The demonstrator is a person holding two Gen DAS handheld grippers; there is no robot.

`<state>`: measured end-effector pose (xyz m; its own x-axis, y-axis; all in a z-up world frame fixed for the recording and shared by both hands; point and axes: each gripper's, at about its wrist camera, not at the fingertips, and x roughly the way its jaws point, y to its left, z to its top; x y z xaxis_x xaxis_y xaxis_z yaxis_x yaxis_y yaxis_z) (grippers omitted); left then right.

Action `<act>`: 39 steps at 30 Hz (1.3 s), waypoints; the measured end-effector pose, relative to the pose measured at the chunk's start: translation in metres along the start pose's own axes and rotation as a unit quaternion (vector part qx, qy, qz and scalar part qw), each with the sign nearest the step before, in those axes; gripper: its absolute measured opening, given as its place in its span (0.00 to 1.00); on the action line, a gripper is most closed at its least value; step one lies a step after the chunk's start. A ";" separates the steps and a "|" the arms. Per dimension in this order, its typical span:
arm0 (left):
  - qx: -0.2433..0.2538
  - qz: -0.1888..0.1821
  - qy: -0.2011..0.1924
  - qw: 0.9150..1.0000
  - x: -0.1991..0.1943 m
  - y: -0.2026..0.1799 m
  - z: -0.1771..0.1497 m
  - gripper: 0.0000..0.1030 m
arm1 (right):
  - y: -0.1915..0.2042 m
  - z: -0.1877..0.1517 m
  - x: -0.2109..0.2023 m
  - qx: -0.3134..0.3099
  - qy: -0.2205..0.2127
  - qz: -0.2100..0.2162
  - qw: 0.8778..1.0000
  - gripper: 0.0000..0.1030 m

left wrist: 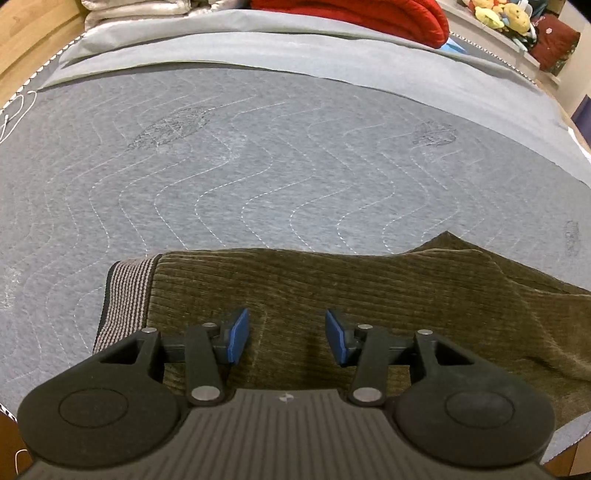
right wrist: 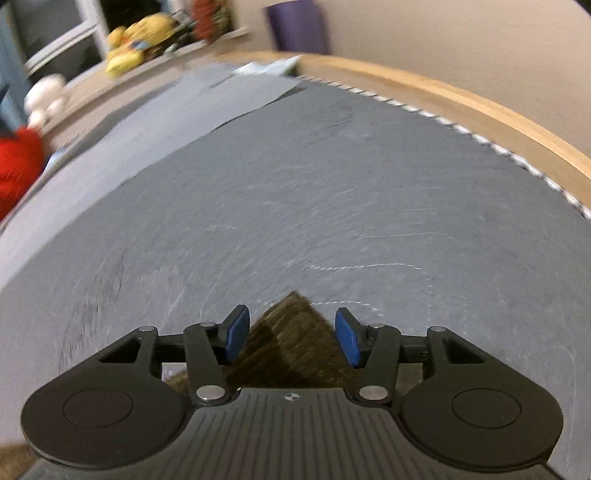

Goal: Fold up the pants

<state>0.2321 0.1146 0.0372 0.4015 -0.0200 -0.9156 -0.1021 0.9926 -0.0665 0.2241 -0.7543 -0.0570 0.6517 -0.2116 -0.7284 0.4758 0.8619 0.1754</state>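
Olive-brown corduroy pants [left wrist: 369,291] lie folded on a grey quilted mat, with a striped waistband [left wrist: 125,291] at their left end. My left gripper [left wrist: 287,334] is open, its blue pads hovering over the pants near the waistband, holding nothing. In the right wrist view, which is blurred by motion, my right gripper [right wrist: 291,334] is open over a pointed corner of the pants [right wrist: 291,332] that shows between the pads without being clamped.
The grey quilted mat [left wrist: 258,166] covers a bed with a wooden frame [right wrist: 461,99]. A lighter grey sheet [left wrist: 295,48], a red blanket [left wrist: 369,14] and pale bedding lie at the far end. Plush toys [left wrist: 506,14] sit on a ledge beyond.
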 end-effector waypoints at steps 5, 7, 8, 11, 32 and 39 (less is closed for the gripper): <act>0.007 -0.001 -0.002 1.000 0.003 -0.005 0.003 0.49 | -0.003 0.008 -0.013 -0.032 -0.051 0.024 0.998 0.09; 0.012 -0.003 -0.003 1.000 0.002 -0.009 0.003 0.49 | -0.022 0.017 -0.026 0.046 -0.107 0.004 0.993 0.04; 0.014 -0.006 -0.004 1.000 0.001 -0.011 0.002 0.49 | -0.034 0.018 -0.026 0.097 -0.118 -0.021 0.988 0.00; 0.022 -0.013 -0.007 1.000 -0.001 -0.014 0.000 0.49 | -0.048 0.009 -0.003 0.118 -0.052 -0.065 0.989 0.00; -0.009 -0.015 -0.014 1.000 -0.015 0.019 -0.015 0.51 | 0.331 -0.099 -0.098 -0.287 0.053 0.405 0.866 0.29; -0.018 -0.023 -0.018 0.999 -0.020 0.025 -0.013 0.51 | 0.425 -0.145 -0.061 -0.240 0.155 0.400 0.871 0.30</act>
<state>0.2097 0.1385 0.0482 0.4397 -0.0607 -0.8961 -0.1150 0.9857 -0.1232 0.3012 -0.3083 -0.0341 0.4356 0.6162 -0.6562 -0.4075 0.7850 0.4666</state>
